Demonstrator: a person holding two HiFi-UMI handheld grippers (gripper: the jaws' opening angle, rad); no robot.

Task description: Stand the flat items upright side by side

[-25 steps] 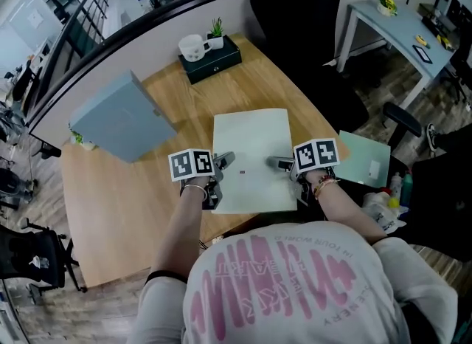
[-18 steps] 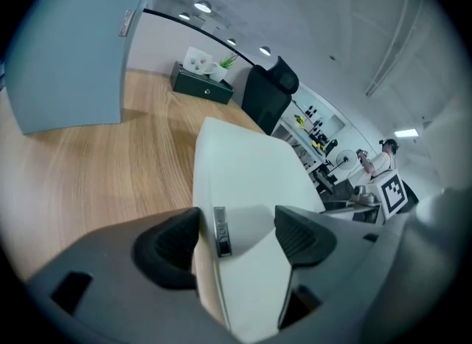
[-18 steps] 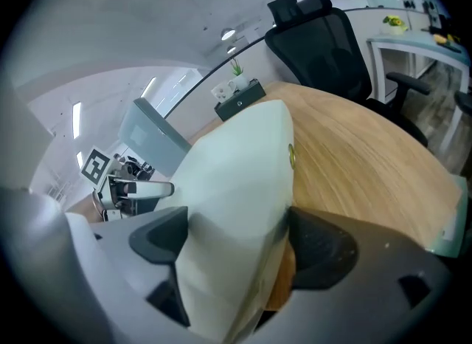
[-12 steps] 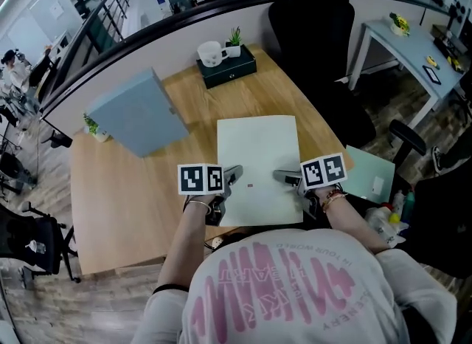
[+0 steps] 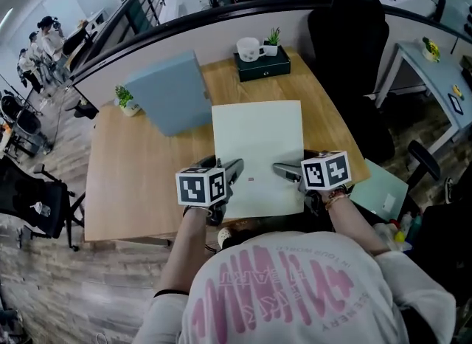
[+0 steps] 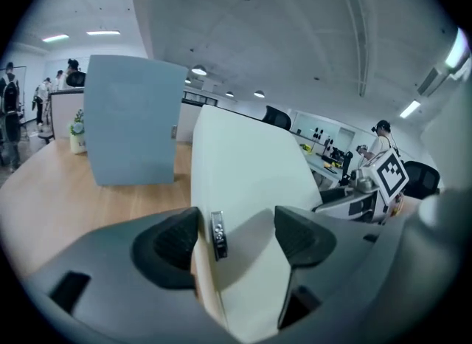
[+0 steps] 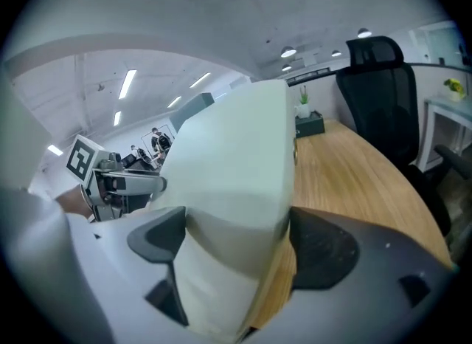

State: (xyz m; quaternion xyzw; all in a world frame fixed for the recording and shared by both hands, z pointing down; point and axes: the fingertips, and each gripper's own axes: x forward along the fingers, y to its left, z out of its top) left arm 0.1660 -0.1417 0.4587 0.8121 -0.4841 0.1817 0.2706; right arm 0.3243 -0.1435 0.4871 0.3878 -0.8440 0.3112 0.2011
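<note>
A pale green flat file box is held by its near end between both grippers, its far end toward the table's back. My left gripper is shut on its left edge, beside a small metal clasp. My right gripper is shut on its right edge. In the left gripper view the box fills the jaws; in the right gripper view it does the same. A blue-grey file box stands upright at the back left of the wooden table.
A black tray with a mug and a small plant sits at the table's back edge. A potted plant stands left of the blue-grey box. Another pale green flat item lies off the table at the right. A black office chair stands behind.
Both grippers have risen with the pale green box, lifting its near end off the table. The head view has swung, so the table sits further right in the picture.
</note>
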